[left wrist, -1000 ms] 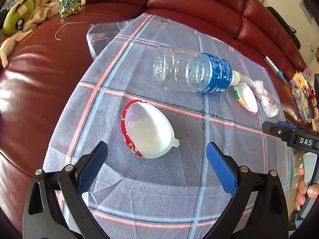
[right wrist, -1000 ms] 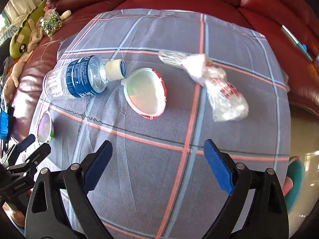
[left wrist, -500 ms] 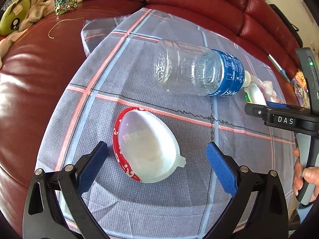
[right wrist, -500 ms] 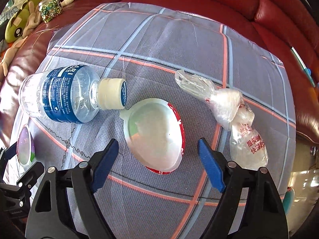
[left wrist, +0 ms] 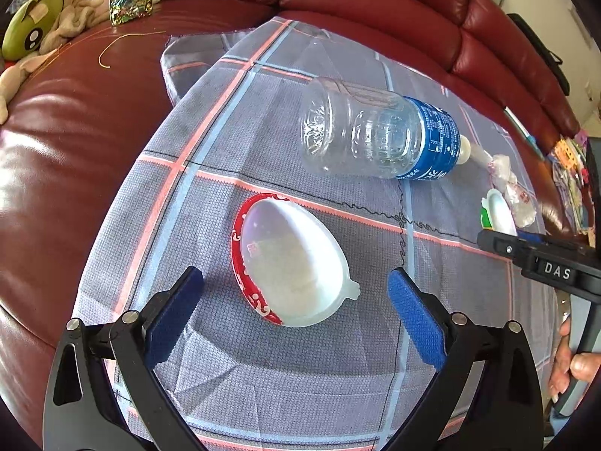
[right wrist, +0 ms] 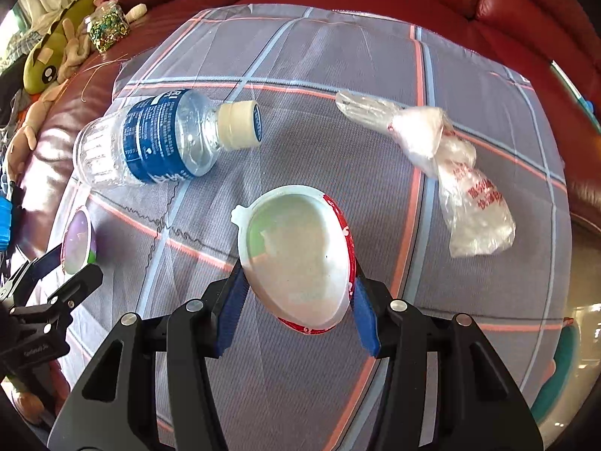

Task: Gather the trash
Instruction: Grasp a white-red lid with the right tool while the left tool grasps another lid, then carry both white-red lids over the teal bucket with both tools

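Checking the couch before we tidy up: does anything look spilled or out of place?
Nothing spilled. The clear bottle lies on its side, capped, on the checked cloth. A crumpled plastic bag lies beside it. The right gripper has its pads against a red-rimmed lid.

The cloth (left wrist: 210, 173) is grey, crossed by salmon-pink and pale blue stripes in a wide check, over a dark red sofa (left wrist: 75, 143). The left cup (left wrist: 289, 259) is white inside with a red, white-scrolled wall; the right cup (right wrist: 300, 255) is alike. The bottle (right wrist: 150, 139) is clear with a blue label and cream cap. The bag (right wrist: 462, 184) is clear with red print. Both tongs, left (left wrist: 293, 308) and right (right wrist: 296, 312), are black with blue pads.
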The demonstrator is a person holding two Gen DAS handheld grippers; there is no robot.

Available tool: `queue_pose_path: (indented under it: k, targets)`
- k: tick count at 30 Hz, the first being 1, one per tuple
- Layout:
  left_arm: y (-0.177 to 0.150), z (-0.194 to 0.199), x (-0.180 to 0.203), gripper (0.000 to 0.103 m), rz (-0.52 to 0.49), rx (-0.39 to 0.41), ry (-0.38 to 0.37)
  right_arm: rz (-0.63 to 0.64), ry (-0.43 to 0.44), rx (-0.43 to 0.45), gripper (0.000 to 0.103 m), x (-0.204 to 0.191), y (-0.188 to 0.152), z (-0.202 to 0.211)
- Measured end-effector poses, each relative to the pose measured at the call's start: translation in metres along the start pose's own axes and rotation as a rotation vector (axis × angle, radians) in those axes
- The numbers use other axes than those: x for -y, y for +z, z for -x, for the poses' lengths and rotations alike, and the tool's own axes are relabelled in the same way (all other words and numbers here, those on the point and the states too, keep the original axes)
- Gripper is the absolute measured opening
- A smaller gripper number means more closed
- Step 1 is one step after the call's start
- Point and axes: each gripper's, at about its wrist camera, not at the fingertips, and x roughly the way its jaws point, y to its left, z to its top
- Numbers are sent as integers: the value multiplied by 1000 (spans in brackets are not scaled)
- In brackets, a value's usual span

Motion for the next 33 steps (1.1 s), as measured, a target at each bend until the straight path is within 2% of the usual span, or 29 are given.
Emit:
queue_pose_path:
  k: [1,2,3,4,5,8,13,18,24,33]
  targets:
    - [1,0,2,96,-4,-2,2,-9,13,-5,49,1,-4,1]
    - [1,-1,3,89,-7,-3,6,-15,22,-7,49,2,-8,3]
    - [2,-2,4,79,-8,-5,10,-18,27,-7,49,2,-10,4]
    - [3,-1,5,74,-9,-1,25,-19,31,-4,49,3,-13,6]
    - [3,0,6,58,-12,1,35,-21,35,-3,49,4,-14,8]
    - [1,3,5,53,-7,9,41,-30,50,0,49,7,-21,15]
    - [-6,13,13,52,-29,17,30,-46,86,8,49,15,-36,28]
    - [-14,27,41,52,-99,26,7,-86,120,23,49,30,-50,45]
    - [-24,42,89,52,-190,36,-49,-156,137,58,49,63,-72,73]
    - [-41,54,176,53,-350,36,-148,-270,108,129,49,130,-111,115]
